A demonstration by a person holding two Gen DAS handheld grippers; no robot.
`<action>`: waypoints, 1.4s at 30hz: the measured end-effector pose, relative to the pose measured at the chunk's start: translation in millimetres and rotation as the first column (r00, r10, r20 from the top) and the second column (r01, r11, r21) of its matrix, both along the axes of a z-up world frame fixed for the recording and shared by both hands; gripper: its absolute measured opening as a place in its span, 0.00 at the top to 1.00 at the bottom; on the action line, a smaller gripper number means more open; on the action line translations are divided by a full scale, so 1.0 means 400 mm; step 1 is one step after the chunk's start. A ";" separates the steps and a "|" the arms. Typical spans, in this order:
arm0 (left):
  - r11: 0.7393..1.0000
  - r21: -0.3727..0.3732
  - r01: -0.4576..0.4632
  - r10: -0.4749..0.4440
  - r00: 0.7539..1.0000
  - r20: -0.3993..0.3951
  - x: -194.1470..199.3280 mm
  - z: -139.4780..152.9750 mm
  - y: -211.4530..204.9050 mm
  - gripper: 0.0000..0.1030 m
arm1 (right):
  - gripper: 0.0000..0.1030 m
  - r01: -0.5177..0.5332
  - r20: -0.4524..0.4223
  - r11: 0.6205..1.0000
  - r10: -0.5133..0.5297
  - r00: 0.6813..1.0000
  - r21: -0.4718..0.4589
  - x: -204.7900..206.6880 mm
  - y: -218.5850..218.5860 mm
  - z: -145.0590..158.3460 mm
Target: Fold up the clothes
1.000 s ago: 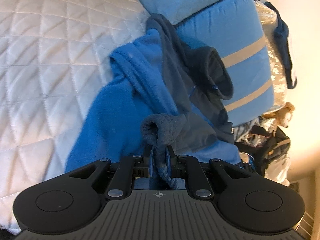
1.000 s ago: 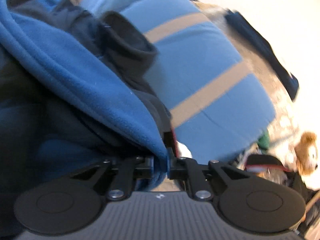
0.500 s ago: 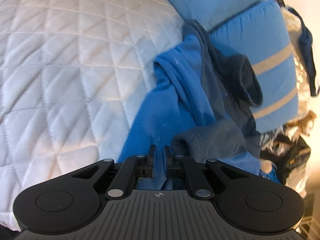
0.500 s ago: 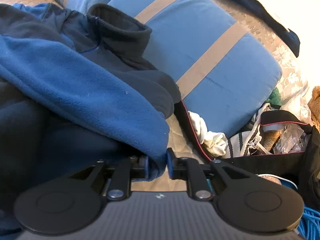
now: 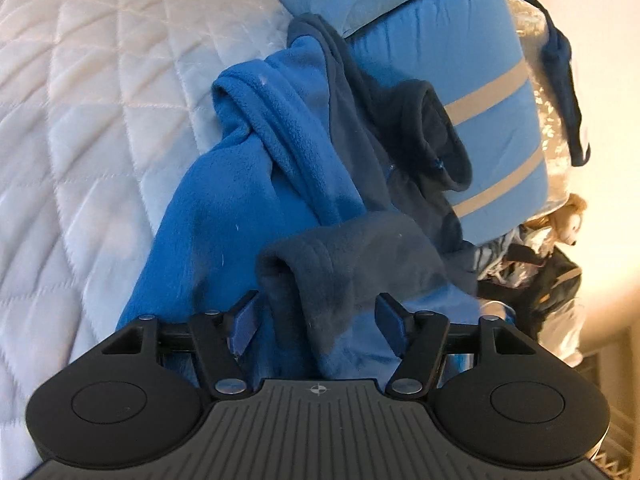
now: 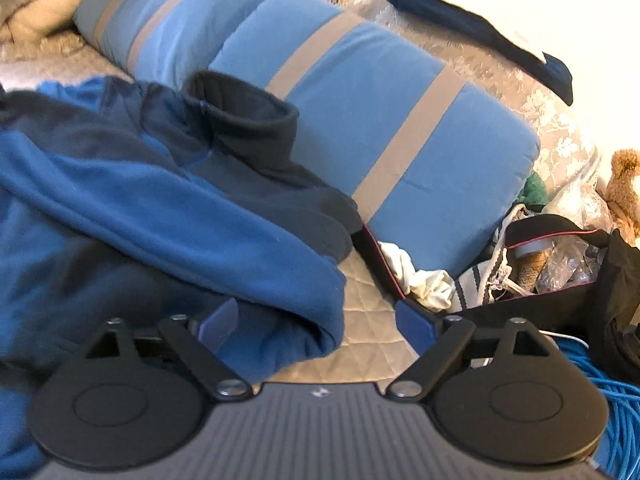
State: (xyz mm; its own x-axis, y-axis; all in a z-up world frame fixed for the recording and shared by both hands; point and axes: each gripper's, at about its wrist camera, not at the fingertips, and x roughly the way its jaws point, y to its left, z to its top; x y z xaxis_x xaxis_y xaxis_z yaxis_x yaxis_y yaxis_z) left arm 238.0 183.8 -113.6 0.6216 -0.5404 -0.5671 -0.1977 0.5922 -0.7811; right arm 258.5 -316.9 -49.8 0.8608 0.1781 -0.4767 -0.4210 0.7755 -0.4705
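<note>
A blue fleece jacket [image 5: 224, 216] with a dark navy collar [image 5: 436, 136] lies bunched on the white quilted bed [image 5: 80, 140]. My left gripper [image 5: 318, 320] hovers low over it and its jaws are opening. A dark navy sleeve cuff [image 5: 344, 264] lies loose between the blue pads [image 5: 244, 320], which do not press on it. In the right wrist view the same fleece [image 6: 160, 220] sprawls to the left. My right gripper [image 6: 316, 326] is opening wide. The blue sleeve end [image 6: 320, 320] rests between its fingers, touching neither pad.
Two blue pillows with tan stripes [image 6: 380, 120] lie behind the jacket. A black bag [image 6: 560, 280] full of clutter sits at the right, with a blue cable [image 6: 592, 380] beside it. A teddy bear [image 6: 624, 184] and a navy cloth [image 6: 480, 32] lie further back.
Both grippers were shut on fleece folds and have now opened, letting the fabric drop. The left sank slightly. The right rolled and drew back to the right.
</note>
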 end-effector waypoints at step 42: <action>0.707 0.696 0.120 -0.284 0.951 0.124 0.166 0.234 -0.154 0.60 | 0.24 0.094 -0.262 0.933 0.000 0.965 0.347 0.374 0.072 0.105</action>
State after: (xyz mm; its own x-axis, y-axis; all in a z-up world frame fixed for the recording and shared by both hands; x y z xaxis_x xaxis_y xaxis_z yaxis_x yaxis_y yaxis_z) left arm 304.4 122.3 -19.9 0.6878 -0.1918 -0.7001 0.1063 0.9807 -0.1643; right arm 408.1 -288.0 -8.0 0.7308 0.3377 -0.5933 -0.4483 0.8928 -0.0441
